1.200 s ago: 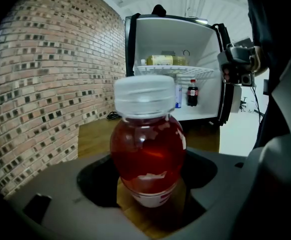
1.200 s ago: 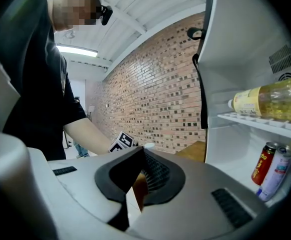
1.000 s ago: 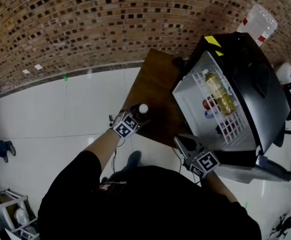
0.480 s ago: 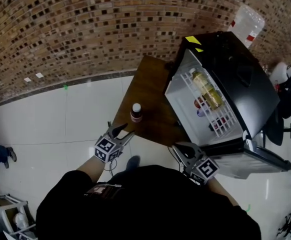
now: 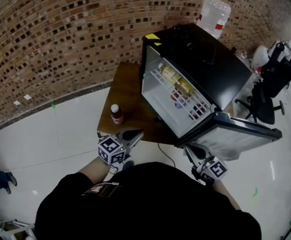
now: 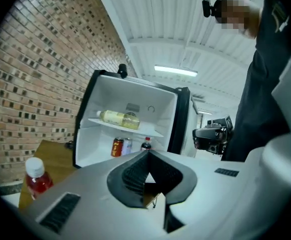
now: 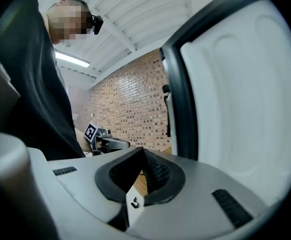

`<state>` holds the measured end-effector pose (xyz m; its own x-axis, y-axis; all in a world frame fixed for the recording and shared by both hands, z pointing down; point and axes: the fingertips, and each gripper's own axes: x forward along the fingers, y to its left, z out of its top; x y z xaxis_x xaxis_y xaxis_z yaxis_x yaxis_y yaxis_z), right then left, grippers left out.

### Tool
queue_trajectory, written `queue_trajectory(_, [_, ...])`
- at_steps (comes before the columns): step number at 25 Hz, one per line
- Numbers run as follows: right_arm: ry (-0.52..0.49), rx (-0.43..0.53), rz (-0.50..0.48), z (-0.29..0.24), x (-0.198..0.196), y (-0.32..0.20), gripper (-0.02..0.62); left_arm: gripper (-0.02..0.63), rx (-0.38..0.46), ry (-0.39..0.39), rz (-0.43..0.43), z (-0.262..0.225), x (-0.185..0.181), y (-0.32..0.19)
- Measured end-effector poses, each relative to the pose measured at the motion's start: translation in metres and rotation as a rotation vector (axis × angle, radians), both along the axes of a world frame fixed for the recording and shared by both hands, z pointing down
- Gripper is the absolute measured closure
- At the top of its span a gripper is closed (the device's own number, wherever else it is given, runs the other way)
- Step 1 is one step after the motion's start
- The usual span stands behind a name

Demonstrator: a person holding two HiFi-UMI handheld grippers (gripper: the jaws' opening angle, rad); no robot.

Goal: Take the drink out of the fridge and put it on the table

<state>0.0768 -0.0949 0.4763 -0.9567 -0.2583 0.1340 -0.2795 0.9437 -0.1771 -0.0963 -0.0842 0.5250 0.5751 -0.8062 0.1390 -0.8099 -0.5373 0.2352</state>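
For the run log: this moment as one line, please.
red drink bottle: upright on wooden table | left gripper: shut, empty | right gripper: shut, empty | fridge: door open

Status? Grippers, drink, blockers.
Left gripper shut, empty; right gripper same. Bottle upright on table, free. Fridge door open; nothing blocking.

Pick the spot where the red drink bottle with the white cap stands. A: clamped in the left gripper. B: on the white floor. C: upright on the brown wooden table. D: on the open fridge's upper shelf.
C: the red drink bottle stands upright on the brown wooden table, apart from the shut, empty left gripper.
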Motion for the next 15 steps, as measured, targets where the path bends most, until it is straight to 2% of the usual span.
queue_trajectory(3, [-0.014, -0.022, 0.115, -0.003, 0.051, -0.015, 0.584, 0.595, 0.005, -0.02, 0.101, -0.014, 0.04, -0.011])
queue_trajectory(7, [-0.021, -0.048, 0.223, 0.001, 0.102, -0.025, 0.586, 0.595, 0.036, 0.015, 0.187, -0.035, 0.081, -0.027])
queue_trajectory(15, [-0.002, -0.056, 0.311, 0.013, 0.141, -0.028, 0.586, 0.595, 0.03, 0.026, 0.262, -0.044, 0.119, -0.039])
